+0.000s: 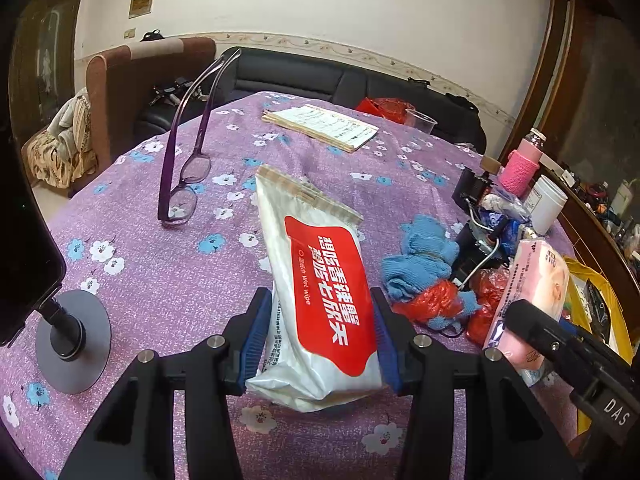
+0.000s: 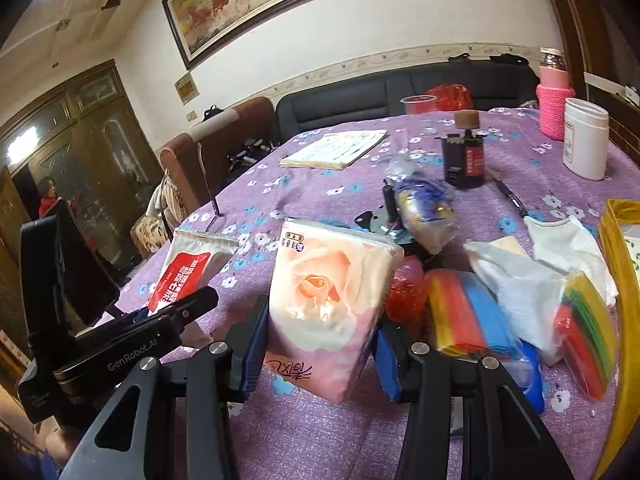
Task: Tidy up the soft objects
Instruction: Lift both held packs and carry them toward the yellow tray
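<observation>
Both tongs are clamped on soft packs above the purple flowered tablecloth [image 1: 160,248]: right gripper [image 2: 320,356] squeezes a glossy pink tissue pack [image 2: 328,300] printed with a rose, left gripper [image 1: 318,340] pinches a crinkly white wipes pack [image 1: 320,280], its red label reading "wet wipe". Nearby lies a fuzzy blue cloth [image 1: 420,256].

The right gripper [image 2: 318,344] clamps a pink rose-print tissue pack [image 2: 328,304], held above the purple floral tablecloth [image 2: 312,432]. The left gripper [image 2: 176,308] holds a wet-wipe pack [image 2: 188,268] at left. Coloured bag packs [image 2: 472,312] lie to the right.
</observation>
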`<state>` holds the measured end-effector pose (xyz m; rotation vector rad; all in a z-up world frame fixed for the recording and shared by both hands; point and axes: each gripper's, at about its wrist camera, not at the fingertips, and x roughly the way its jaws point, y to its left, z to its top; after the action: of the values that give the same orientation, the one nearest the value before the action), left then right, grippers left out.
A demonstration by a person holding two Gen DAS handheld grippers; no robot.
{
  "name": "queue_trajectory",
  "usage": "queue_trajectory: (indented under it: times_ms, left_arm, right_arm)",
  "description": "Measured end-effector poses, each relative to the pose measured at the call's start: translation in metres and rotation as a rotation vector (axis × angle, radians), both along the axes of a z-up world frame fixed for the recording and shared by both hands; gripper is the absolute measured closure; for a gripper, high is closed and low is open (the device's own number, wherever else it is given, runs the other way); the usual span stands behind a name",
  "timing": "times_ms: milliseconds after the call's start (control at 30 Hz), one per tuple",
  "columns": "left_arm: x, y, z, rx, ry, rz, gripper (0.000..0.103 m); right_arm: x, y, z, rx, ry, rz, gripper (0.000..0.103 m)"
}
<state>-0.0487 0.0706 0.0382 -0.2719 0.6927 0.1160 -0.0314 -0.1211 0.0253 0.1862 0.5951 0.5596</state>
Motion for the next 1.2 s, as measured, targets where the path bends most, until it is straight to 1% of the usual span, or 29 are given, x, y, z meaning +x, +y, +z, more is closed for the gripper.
queue_trajectory:
  times_ms: [300, 433, 700, 900, 1200]
  left_arm:
    - [-0.003, -0.022, 0.004, 0.023, -0.029, -0.118, 0.056]
    - [-0.003, -0.028, 0.006, 0.034, -0.035, -0.149, 0.056]
    - [-0.001, -0.027, 0.005, 0.022, -0.023, -0.149, 0.056]
    - [-0.002, -0.028, 0.004, 0.022, -0.021, -0.157, 0.056]
    - [-0.003, -0.027, 0.005, 0.011, -0.026, -0.159, 0.056]
  right_arm:
    - [-0.026, -0.036, -0.005, 0.006, -0.023, -0.081, 0.052]
    - [-0.036, -0.05, -0.008, 0.004, -0.035, -0.108, 0.052]
    - [-0.039, -0.056, -0.007, 0.037, -0.051, -0.095, 0.052]
    - [-0.034, -0.061, -0.009, 0.068, -0.035, -0.086, 0.052]
    - [-0.035, -0.062, -0.009, 0.063, -0.024, -0.089, 0.052]
